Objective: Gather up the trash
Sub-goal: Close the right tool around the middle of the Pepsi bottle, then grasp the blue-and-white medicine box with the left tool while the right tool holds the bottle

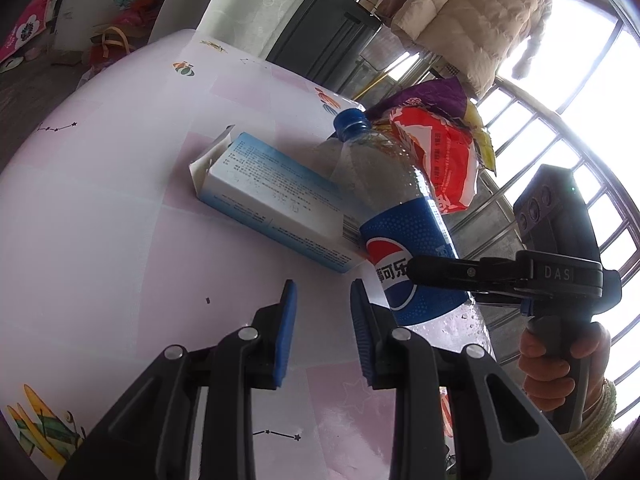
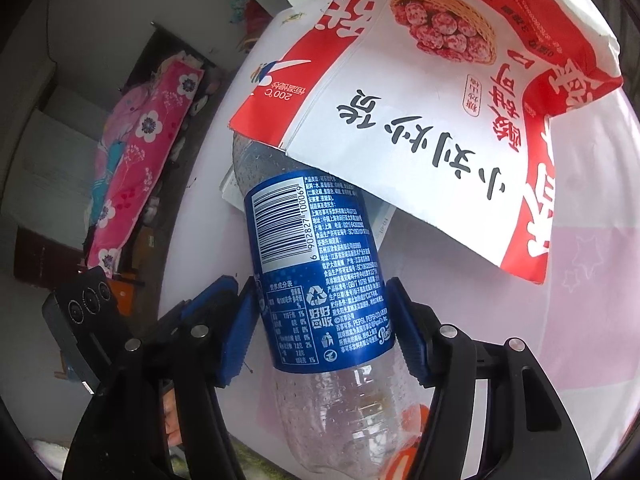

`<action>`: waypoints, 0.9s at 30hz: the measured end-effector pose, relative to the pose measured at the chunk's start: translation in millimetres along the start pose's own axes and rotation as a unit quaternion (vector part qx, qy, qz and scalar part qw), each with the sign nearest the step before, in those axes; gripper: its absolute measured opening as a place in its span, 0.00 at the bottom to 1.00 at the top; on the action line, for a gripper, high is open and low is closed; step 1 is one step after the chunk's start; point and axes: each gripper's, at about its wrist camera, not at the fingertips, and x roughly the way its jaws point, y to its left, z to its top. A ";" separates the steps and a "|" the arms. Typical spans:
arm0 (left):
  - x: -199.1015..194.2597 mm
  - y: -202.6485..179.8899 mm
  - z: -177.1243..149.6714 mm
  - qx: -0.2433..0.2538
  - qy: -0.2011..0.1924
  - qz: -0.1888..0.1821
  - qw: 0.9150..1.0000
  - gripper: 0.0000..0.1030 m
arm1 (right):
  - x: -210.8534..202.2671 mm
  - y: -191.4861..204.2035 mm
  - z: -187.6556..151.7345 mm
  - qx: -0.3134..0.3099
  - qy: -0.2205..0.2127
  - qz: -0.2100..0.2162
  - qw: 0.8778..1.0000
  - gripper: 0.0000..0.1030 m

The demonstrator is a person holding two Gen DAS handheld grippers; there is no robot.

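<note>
Pepsi bottle (image 1: 404,216), empty and beaded with droplets inside, lies on the pink table (image 1: 120,200) with its blue cap (image 1: 352,120) pointing away, close to the table's far right edge. Bare tabletop spreads wide to the left. A blue-and-white carton (image 1: 276,200), one end flap open, lies just beside the bottle. The left gripper (image 1: 324,328) hovers over the table, its jaws a narrow gap apart with nothing between them.

From the right wrist, the bottle (image 2: 320,264) runs straight between the right gripper (image 2: 324,324) fingers, whose blue pads (image 2: 240,332) sit against the label on both sides. A red-and-white snack bag (image 2: 432,120) overlaps the bottle's upper end.
</note>
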 end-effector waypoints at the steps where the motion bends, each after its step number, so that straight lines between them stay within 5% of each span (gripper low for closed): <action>1: -0.1 0.6 0.2 -0.001 0.000 0.000 1.000 0.26 | 0.2 -1.4 -0.6 0.004 0.002 0.004 1.000 0.57; 27: -8.2 21.2 6.8 -0.027 -0.013 0.020 0.999 0.26 | -13.7 -16.2 -36.6 0.045 0.052 0.067 0.995 0.57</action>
